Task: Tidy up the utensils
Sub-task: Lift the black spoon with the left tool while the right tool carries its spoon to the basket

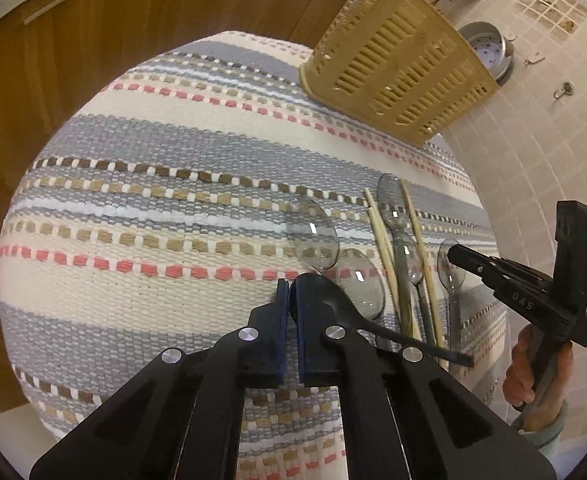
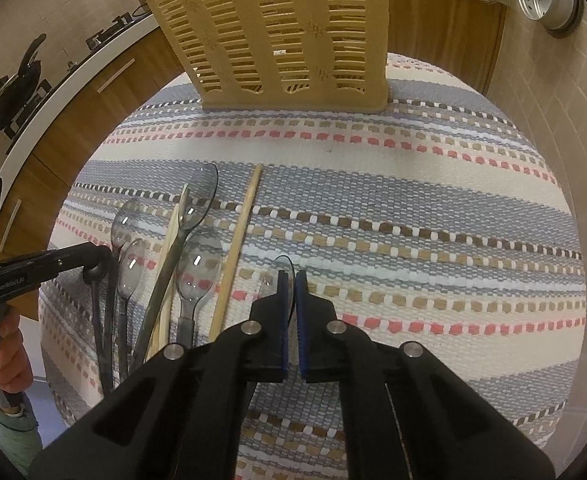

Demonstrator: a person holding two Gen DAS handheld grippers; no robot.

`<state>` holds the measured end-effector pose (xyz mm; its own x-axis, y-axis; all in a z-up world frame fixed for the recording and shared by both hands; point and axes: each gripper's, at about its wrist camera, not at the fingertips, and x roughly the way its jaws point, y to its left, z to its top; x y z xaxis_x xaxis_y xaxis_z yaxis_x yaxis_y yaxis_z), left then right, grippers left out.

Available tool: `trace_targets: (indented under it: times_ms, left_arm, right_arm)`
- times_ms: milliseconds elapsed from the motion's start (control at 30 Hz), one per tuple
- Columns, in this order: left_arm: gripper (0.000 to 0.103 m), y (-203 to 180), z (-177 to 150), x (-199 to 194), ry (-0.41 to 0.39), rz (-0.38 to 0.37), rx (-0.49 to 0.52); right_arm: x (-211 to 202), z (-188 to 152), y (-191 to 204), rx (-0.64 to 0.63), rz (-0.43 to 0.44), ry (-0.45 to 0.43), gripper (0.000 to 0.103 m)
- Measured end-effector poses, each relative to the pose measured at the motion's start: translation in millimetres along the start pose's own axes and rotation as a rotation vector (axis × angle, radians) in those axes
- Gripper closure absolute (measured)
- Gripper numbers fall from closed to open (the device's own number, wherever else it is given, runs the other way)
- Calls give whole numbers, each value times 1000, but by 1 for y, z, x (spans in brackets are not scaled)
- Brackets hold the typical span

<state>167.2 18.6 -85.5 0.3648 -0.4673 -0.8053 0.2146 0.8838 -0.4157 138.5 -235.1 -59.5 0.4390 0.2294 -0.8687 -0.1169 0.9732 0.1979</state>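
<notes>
My left gripper is shut on the bowl of a black plastic spoon, held just above the striped cloth; the spoon also shows in the right wrist view. My right gripper is shut on a clear plastic spoon by its bowl edge. Several clear spoons and two wooden chopsticks lie side by side on the cloth; they also show left of my right gripper. A beige slotted utensil basket stands at the far side of the cloth.
The striped woven cloth covers a round surface. Wooden cabinets stand behind. A metal steamer pot sits on the tiled floor. A black pan rests on a stove at the far left.
</notes>
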Motion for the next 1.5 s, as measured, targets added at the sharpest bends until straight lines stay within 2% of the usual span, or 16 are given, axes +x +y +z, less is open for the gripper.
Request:
trace_targets:
  times_ms: [500, 767, 967, 1167, 1333, 1400, 1500]
  left_arm:
    - [103, -30, -6, -48, -139, 9, 164]
    - [103, -61, 8, -93, -293, 64, 258]
    - [103, -90, 34, -132, -405, 157, 367]
    - [103, -121, 83, -169, -570, 310, 439]
    - [103, -143, 130, -179, -670, 439, 465]
    - [103, -153, 146, -177, -697, 502, 483]
    - [103, -162, 171, -168, -706, 554, 512]
  right_arm:
    - [-42, -5, 4, -11, -36, -99, 101]
    - [-105, 1, 10, -1, -77, -272, 101]
    - [-167, 22, 16, 19, -129, -468, 101]
    - [-217, 61, 13, 59, -215, -684, 101]
    - [-228, 103, 7, 90, -272, -788, 101]
    - [-228, 123, 6, 88, -298, -831, 101]
    - [-221, 148, 2, 76, -356, -875, 101]
